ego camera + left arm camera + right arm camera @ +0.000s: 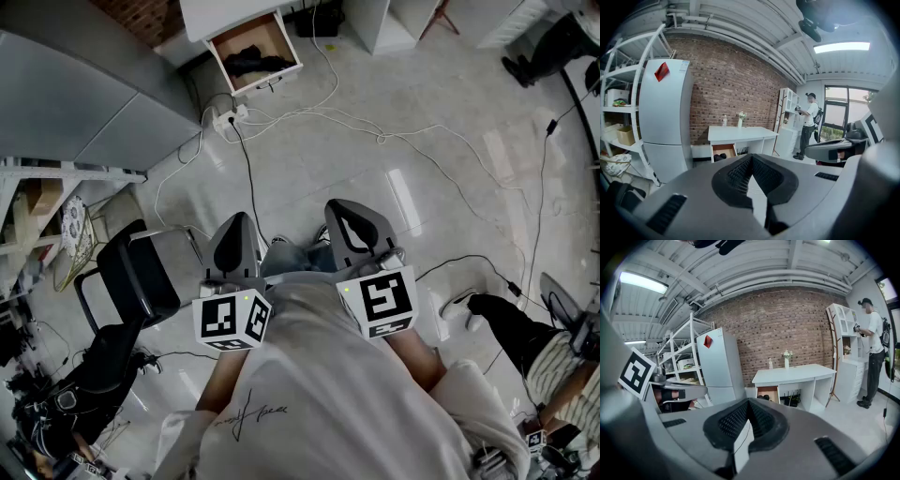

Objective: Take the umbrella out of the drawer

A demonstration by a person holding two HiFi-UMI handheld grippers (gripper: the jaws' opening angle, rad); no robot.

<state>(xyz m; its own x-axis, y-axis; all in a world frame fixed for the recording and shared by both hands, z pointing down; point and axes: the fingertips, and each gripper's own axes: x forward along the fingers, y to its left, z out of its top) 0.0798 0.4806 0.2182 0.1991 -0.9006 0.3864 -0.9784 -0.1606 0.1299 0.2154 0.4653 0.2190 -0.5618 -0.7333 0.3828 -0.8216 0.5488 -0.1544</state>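
Left gripper [238, 221] and right gripper [339, 212] both closed, empty; open drawer [277, 39] well ahead of them: walk up, spread jaws just before the dark umbrella [251, 64].

A black chair [141, 278] stands near cables [380, 137] trailing over the floor [309, 178].
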